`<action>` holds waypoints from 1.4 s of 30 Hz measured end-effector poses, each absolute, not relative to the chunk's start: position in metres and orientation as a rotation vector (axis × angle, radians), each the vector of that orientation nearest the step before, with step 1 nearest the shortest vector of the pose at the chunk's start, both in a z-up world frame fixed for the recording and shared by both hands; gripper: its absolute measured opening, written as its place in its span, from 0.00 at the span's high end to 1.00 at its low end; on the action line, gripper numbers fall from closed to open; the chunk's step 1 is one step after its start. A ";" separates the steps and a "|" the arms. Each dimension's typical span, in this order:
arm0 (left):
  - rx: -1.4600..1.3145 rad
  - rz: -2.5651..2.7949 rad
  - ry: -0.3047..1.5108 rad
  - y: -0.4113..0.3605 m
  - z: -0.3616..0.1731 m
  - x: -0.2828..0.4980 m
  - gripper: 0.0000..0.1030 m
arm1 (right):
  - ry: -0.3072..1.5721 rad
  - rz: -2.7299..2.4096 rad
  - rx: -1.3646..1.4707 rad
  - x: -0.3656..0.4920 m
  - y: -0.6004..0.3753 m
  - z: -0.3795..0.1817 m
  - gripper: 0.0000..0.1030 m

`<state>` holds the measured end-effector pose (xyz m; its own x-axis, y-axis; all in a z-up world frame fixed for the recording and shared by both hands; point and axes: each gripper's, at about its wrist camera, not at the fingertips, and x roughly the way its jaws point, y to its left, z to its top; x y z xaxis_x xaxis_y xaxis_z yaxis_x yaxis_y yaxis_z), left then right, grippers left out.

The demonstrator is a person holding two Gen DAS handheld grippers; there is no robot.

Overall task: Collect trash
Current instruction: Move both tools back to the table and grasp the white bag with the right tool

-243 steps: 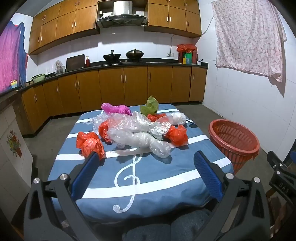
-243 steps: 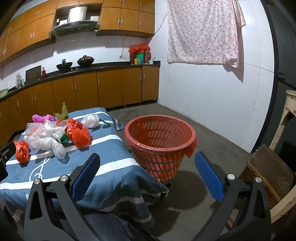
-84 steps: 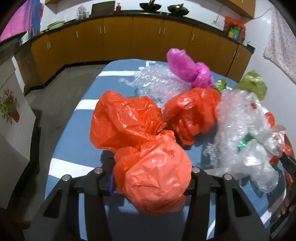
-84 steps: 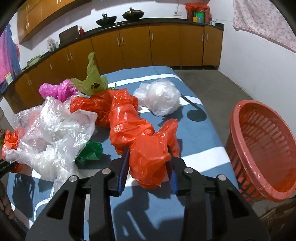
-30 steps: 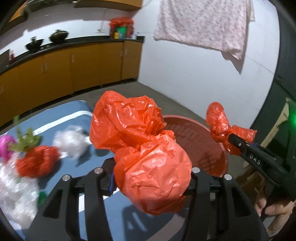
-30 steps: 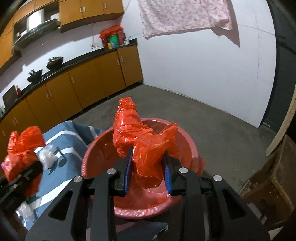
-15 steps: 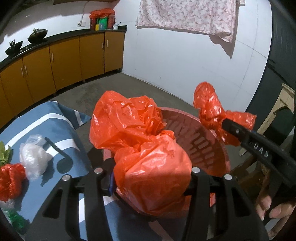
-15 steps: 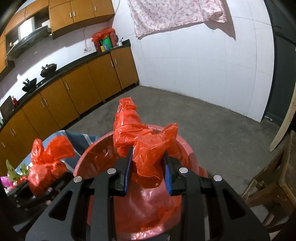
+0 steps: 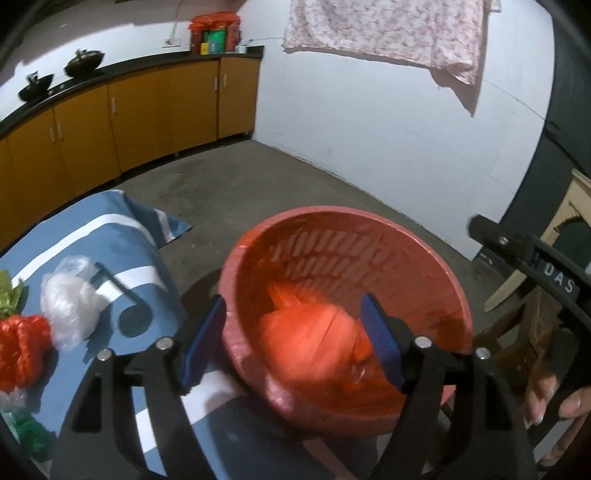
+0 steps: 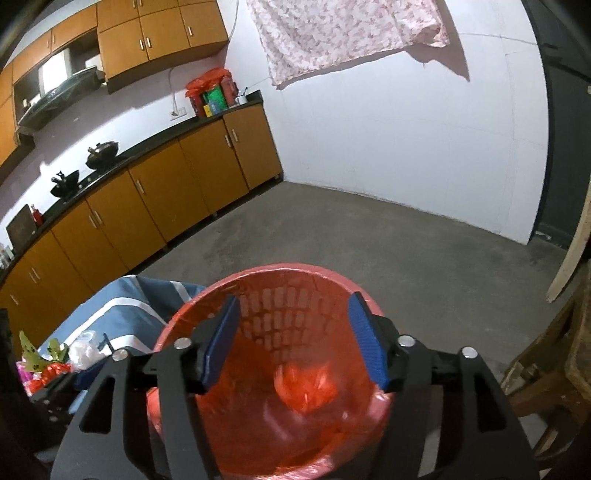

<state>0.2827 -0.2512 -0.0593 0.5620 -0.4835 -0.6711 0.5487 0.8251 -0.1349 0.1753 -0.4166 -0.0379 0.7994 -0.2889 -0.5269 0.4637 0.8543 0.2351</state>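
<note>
My left gripper point(image 9: 293, 338) is open over the red plastic basket point(image 9: 424, 258). A crumpled orange bag point(image 9: 310, 339), blurred, is inside the basket below it. My right gripper point(image 10: 295, 339) is open above the same basket point(image 10: 258, 280), and a blurred orange bag point(image 10: 306, 387) is inside it. The right gripper also shows at the right edge of the left wrist view point(image 9: 532, 258). On the blue striped tablecloth point(image 9: 110, 236) lie a white bag point(image 9: 68, 297), an orange bag point(image 9: 22, 347) and green plastic point(image 9: 9, 299).
Orange kitchen cabinets point(image 9: 147, 107) run along the back wall. A floral cloth point(image 10: 343, 33) hangs on the white wall. A wooden stool point(image 10: 554, 373) stands right of the basket. Bare concrete floor point(image 10: 369, 236) lies beyond it.
Both grippers have opened and let go of their orange bags, which have dropped into the basket. Half a second ago each was still shut on its bag above the basket.
</note>
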 end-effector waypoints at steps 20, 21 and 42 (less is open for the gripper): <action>0.057 -0.260 0.563 -0.084 -0.005 0.191 0.04 | 0.440 -0.272 0.072 0.158 -0.297 -0.015 0.02; 0.045 -0.240 0.556 -0.072 -0.003 0.187 0.04 | 0.442 -0.250 0.069 0.160 -0.288 -0.014 0.02; -0.106 0.141 0.547 0.117 -0.015 0.174 0.04 | 0.614 -0.010 0.032 0.279 -0.174 -0.050 0.20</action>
